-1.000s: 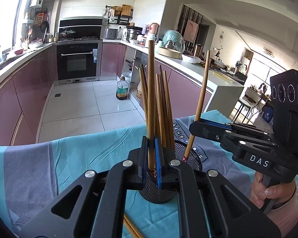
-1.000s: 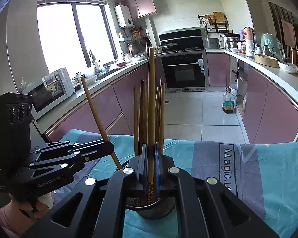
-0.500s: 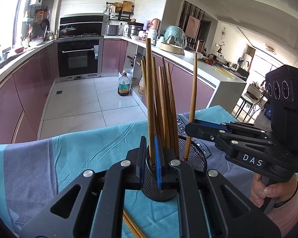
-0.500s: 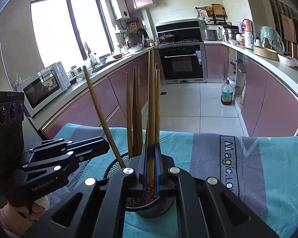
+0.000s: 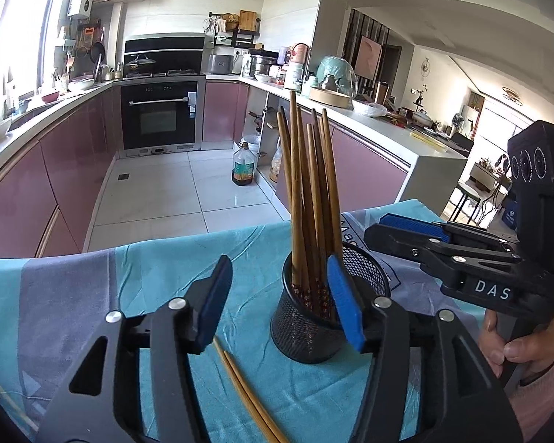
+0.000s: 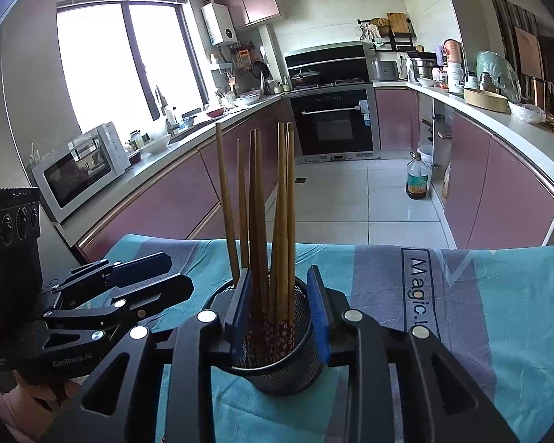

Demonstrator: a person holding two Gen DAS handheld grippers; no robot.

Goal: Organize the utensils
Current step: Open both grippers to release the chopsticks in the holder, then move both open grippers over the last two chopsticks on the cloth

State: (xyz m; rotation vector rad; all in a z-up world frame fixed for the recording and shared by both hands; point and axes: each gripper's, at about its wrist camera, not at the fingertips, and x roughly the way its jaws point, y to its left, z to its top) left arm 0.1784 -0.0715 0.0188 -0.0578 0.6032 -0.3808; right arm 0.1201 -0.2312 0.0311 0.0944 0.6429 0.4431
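A black mesh cup [image 5: 306,326] [image 6: 277,373] stands on the teal and grey cloth [image 5: 92,295] and holds several brown chopsticks [image 5: 310,203] [image 6: 273,221] upright. My left gripper [image 5: 280,302] is just in front of the cup. Its jaws are opening; the sticks rise between the blue pads without touching them. My right gripper [image 6: 279,313] straddles the cup's rim from the other side. Its jaws are also opening, with the sticks loose between them. Two more chopsticks [image 5: 243,387] lie on the cloth under the left gripper. Each gripper shows in the other's view [image 5: 380,230] [image 6: 173,271].
The table's far edge drops to a tiled kitchen floor with an oil bottle [image 5: 243,170]. Pink cabinets, an oven [image 6: 332,125] and a microwave [image 6: 81,166] are beyond. A hand [image 5: 517,350] holds the right gripper's handle.
Both grippers were shut on one chopstick each and lowered it into the cup. Both have let go and their jaws have spread; the two sticks now stand among the others.
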